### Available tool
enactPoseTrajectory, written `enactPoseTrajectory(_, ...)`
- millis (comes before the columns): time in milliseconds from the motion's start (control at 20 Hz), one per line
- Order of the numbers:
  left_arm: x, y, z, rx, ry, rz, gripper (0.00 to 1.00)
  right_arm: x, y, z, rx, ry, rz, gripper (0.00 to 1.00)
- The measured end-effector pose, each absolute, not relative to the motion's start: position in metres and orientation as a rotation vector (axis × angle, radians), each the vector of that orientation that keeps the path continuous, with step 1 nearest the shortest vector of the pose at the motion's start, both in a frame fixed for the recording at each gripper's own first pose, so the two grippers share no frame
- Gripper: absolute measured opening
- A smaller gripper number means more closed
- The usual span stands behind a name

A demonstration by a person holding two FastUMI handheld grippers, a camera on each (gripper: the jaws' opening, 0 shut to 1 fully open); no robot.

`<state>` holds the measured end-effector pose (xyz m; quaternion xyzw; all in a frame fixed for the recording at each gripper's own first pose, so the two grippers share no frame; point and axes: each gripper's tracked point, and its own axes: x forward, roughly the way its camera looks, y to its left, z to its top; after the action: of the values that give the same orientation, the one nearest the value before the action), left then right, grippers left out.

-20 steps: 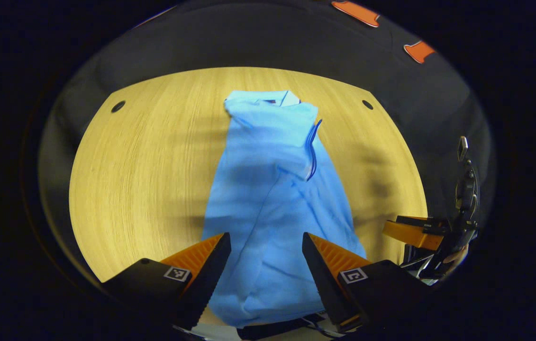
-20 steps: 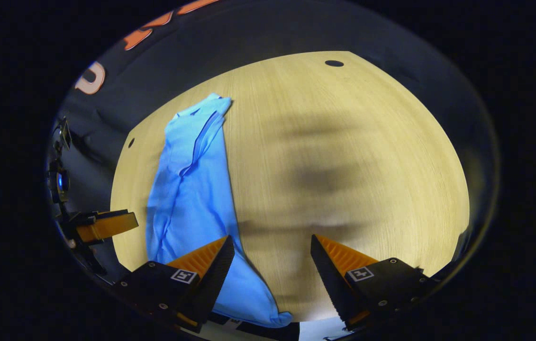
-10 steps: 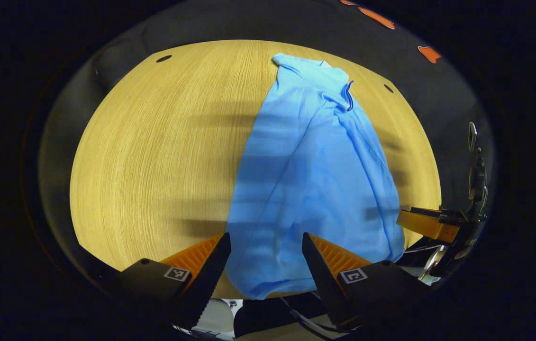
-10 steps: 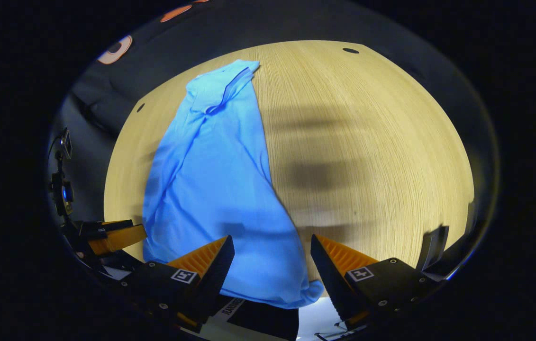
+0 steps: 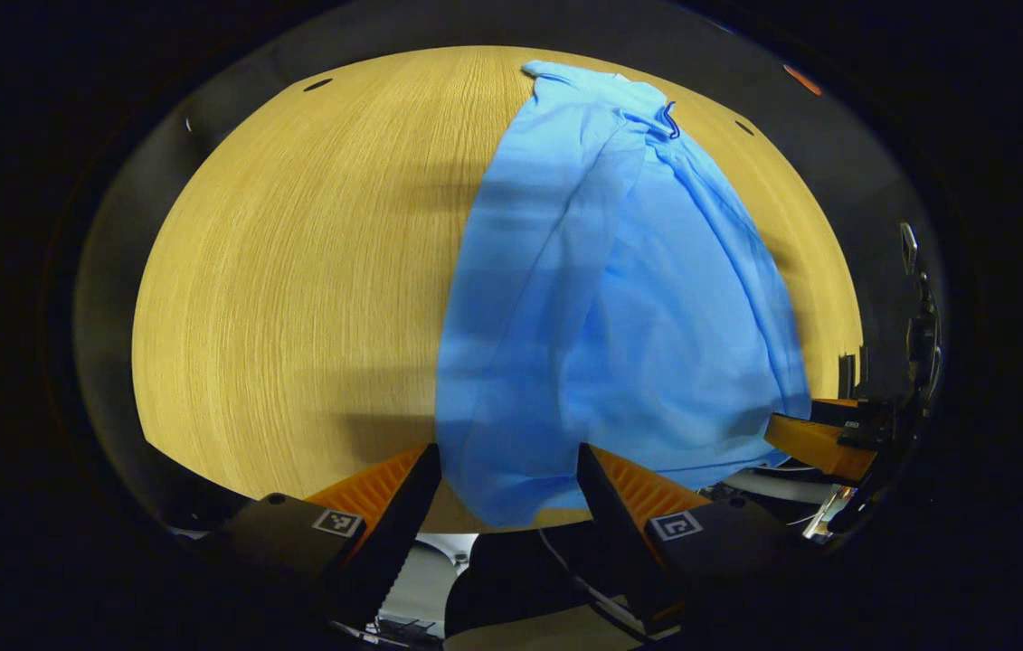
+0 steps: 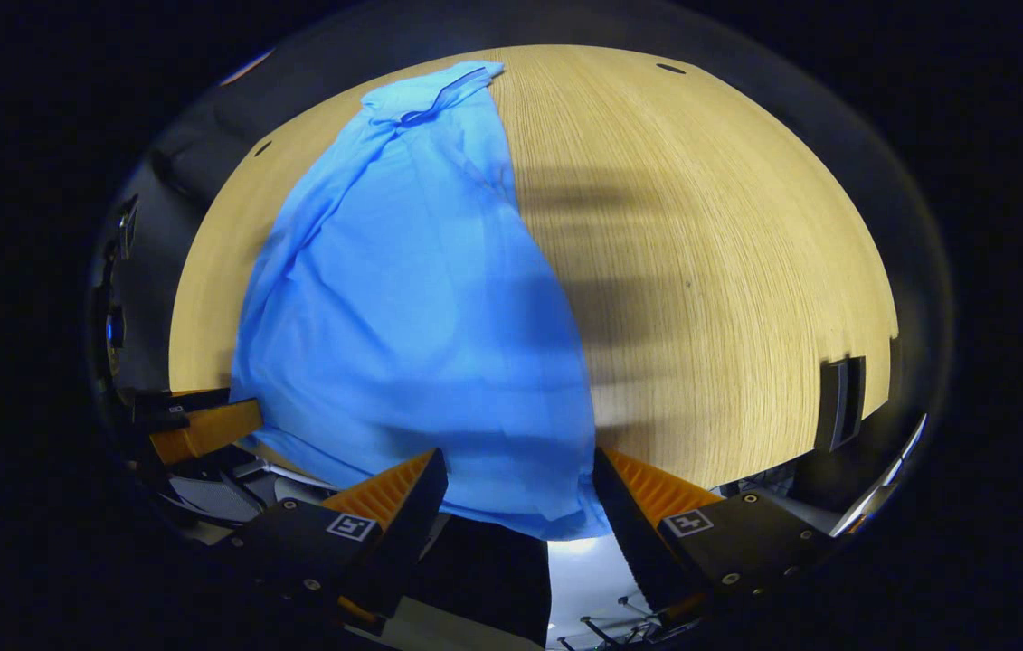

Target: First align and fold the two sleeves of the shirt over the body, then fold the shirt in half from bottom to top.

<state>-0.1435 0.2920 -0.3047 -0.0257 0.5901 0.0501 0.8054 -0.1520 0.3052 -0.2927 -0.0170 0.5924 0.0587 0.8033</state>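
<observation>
The light blue shirt (image 5: 620,298) lies on the round wooden table (image 5: 294,271), its long axis running from the collar end at the top of the frame down to the hem at the bottom centre. In the right gripper view the shirt (image 6: 412,298) runs the same way, collar end at the upper left, hem over the table's (image 6: 728,271) near edge.

Left gripper (image 5: 508,493): jaws spread apart, hem fabric lying between the fingers with no grip visible. Right gripper (image 6: 518,502): jaws likewise spread, with the hem's lower right corner between them, not clamped.

Against the frames a second ago, the shirt reaches further down toward both grippers and spreads wider at the hem. The table's near edge now shows ahead of both pairs of fingers, with floor clutter beneath.

The left gripper view shows the right gripper (image 5: 823,443) at the lower right, just beside the hem's edge. The right gripper view shows the left gripper (image 6: 203,425) at the lower left, and a dark rectangular object (image 6: 839,402) at the table's right edge.
</observation>
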Motion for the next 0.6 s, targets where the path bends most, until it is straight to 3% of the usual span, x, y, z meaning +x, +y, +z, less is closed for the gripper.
enactPoseTrajectory(100, -0.1460, 0.2967, -0.3088, -0.040, 1.272, 0.143, 1.00, -0.1522, 0.3051, -0.2942, -0.054, 1.271, 0.111, 0.99)
enactPoseTrajectory(600, -0.1440, 0.2971, -0.3123, -0.028, 1.272, 0.222, 0.98, -0.1523, 0.3029, -0.3006, -0.149, 1.313, 0.049, 0.97)
